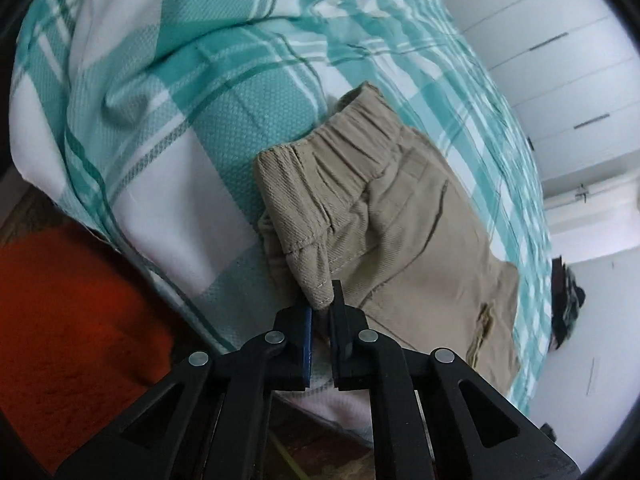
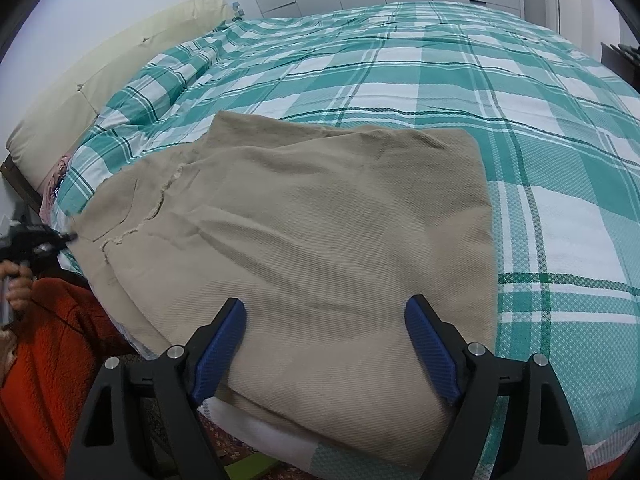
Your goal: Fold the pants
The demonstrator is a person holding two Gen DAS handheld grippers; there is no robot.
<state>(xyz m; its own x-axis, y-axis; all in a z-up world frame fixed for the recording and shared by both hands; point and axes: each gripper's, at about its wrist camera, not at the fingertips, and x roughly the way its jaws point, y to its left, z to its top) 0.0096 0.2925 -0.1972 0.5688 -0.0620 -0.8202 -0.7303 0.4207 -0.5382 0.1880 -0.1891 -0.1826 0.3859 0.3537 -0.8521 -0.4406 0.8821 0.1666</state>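
plainly, nearest the left wrist view the left tool (image 1: 322, 312) is clenched, its jaws pinching a folded corner of the tan pants (image 1: 392, 216) right at the waistband end. nearest the right wrist view the right tool (image 2: 325, 344) stands released, jaws spread wide over the leg end of the pants (image 2: 304, 240), with cloth lying between the pads but nothing pressed on it as far as i can see.

the pants lie flat on the bed (image 2: 520, 128), near its front edge, on a green and white checked cover. they look like a light cotton twill: soft, limp, not slippery, with nothing fragile about them. lifted by one corner they will likely droop and drag, so a hold at both ends seems wise. the gathered elastic waistband (image 1: 360, 136) is the thickest, firmest part and a good place to grip; the hems near the right tool are thin, and i would take both layers there together. a frayed seam (image 2: 140, 216) runs across the cloth further left and may snag.

further off are a pale pillow (image 2: 100, 92) and white cupboard doors (image 1: 560, 60). an orange sleeve (image 2: 52, 340) shows at the left.

no brand, label or readable writing shows anywhere.
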